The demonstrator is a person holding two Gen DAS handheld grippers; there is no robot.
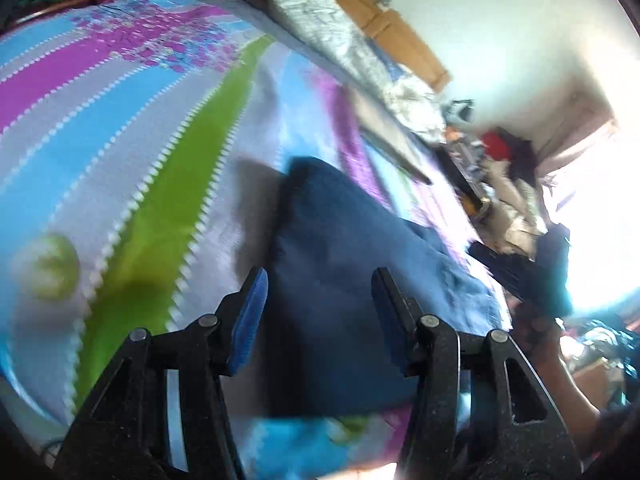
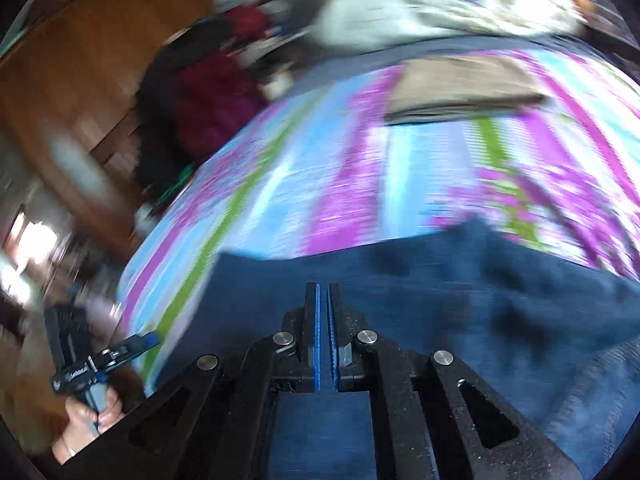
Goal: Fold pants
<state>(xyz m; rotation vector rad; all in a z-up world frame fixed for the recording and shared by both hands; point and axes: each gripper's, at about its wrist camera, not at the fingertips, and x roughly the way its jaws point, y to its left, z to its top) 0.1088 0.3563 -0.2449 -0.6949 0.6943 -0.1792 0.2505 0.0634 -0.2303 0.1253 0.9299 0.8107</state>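
Covering a striped bedsheet (image 1: 120,128), dark blue pants (image 1: 340,280); left tool (image 1: 320,292) wide open, right tool (image 2: 323,300) nearly closed, empty.

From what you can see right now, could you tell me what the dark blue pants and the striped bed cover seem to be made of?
The dark blue pants look like denim: matte, thick, faintly mottled weave, though blur leaves it open. The striped blue, purple and green bed cover looks like thin printed woven cloth, probably cotton or a blend, smooth with shallow wrinkles.

Blown-out window (image 1: 600,220) glare, heavy motion blur (fisheye-warped edges).
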